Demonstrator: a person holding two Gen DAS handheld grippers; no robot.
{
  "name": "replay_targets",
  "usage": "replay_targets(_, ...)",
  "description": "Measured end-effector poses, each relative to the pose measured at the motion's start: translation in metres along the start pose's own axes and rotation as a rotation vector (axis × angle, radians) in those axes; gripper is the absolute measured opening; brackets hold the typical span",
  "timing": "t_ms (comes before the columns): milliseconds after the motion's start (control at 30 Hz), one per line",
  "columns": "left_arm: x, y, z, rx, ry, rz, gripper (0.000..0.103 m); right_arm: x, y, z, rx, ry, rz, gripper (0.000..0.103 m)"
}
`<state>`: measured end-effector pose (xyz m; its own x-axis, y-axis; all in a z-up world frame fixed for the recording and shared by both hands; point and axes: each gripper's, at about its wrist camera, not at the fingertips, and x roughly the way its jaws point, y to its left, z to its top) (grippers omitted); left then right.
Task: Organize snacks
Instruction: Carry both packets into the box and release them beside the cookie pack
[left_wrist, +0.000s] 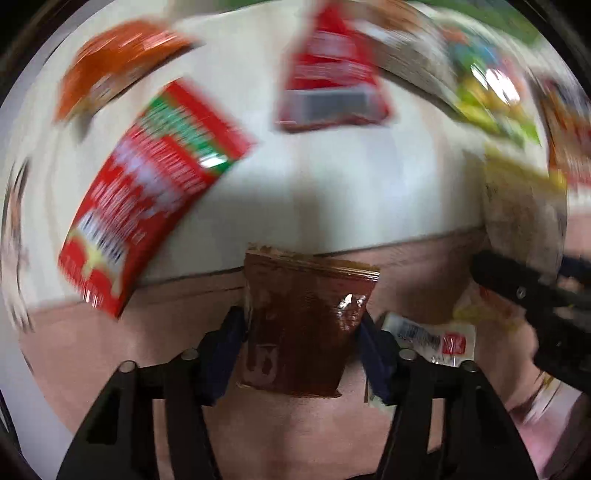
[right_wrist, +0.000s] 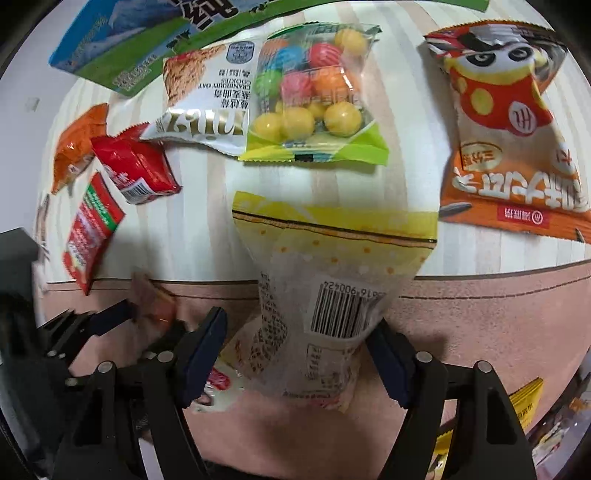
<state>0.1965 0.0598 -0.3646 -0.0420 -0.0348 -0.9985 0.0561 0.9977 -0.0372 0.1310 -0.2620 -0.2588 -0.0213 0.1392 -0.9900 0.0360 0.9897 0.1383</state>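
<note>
Left wrist view, heavily motion-blurred. The left hand-held gripper (left_wrist: 301, 328) is closed on a dark brown translucent sachet (left_wrist: 304, 321), its blue pads pressing both side edges; the sachet stands upright between the fingers, above a pink suede-like mat (left_wrist: 184, 332). Ahead and to the left of this gripper a red and green flat foil packet (left_wrist: 147, 192) lies on the pale wood-grain table (left_wrist: 332, 177), its near corner overhanging the mat edge. Beyond that lies an orange crinkled packet (left_wrist: 114, 66), print unreadable through blur. Straight ahead lies a small red pillow pack with a barcode (left_wrist: 328, 85). Just right of the gripper a white sachet with a barcode and red stamp (left_wrist: 432, 339) rests on the mat.

Right wrist view, sharp. The right hand-held gripper (right_wrist: 295, 354) is clamped on a white and yellow plastic pouch with a barcode (right_wrist: 325, 288), held at its lower end, the yellow top extending forward over the table edge. To its left the other gripper shows with the brown sachet, blurred. Far ahead on the left lies a blue and green bag (right_wrist: 122, 51). Ahead, slightly left, lies a white oat-cookie bag (right_wrist: 207, 99), with a clear bag of coloured candy balls with lime-green trim (right_wrist: 314, 99) overlapping its right side. Ahead on the right lies an orange sunflower-seed bag with a cartoon figure (right_wrist: 506, 140). Low at the right edge lies what appears to be a yellow packet (right_wrist: 524, 406).
</note>
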Motion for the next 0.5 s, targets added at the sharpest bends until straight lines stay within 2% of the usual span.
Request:
replay_targets(67, -0.003, 0.028, -0.006, -0.154, -0.005, -0.045, 0.055, 0.0, 0.001, -0.003, -0.021, -0.012, 0.007, 0.053)
replay_targets(167, 0.001, 0.049, -0.016, -0.274, -0.001, -0.109, 0.056, -0.003, -0.005, -0.005, -0.015, -0.002, 0.043, 0.051)
replay_targets(233, 0.006, 0.053, -0.022, -0.279, 0.002, -0.13, 0.057, -0.005, -0.014, -0.003, 0.007, 0.001, 0.071, 0.052)
replay_targets(300, 0.01, 0.045, -0.024, -0.234, 0.004, -0.104, 0.057, -0.004, -0.013, -0.002, 0.015, 0.004, 0.081, 0.06)
replay_targets(367, 0.013, 0.04, -0.032, -0.216, -0.002, -0.082, 0.057, -0.001, -0.005, -0.003, -0.016, 0.003, 0.036, 0.061)
replay_targets(400, 0.01, 0.026, -0.025, -0.211, -0.005, -0.073, 0.055, 0.002, 0.001, -0.004, -0.044, 0.002, 0.005, 0.061)
replay_targets(467, 0.002, 0.019, -0.02, -0.216, -0.016, -0.06, 0.054, 0.003, 0.007, -0.007, -0.066, -0.025, -0.024, 0.057)
replay_targets(500, 0.001, 0.012, -0.019, -0.222, -0.023, -0.06, 0.053, 0.002, 0.009, -0.01, -0.071, -0.037, -0.028, 0.05)
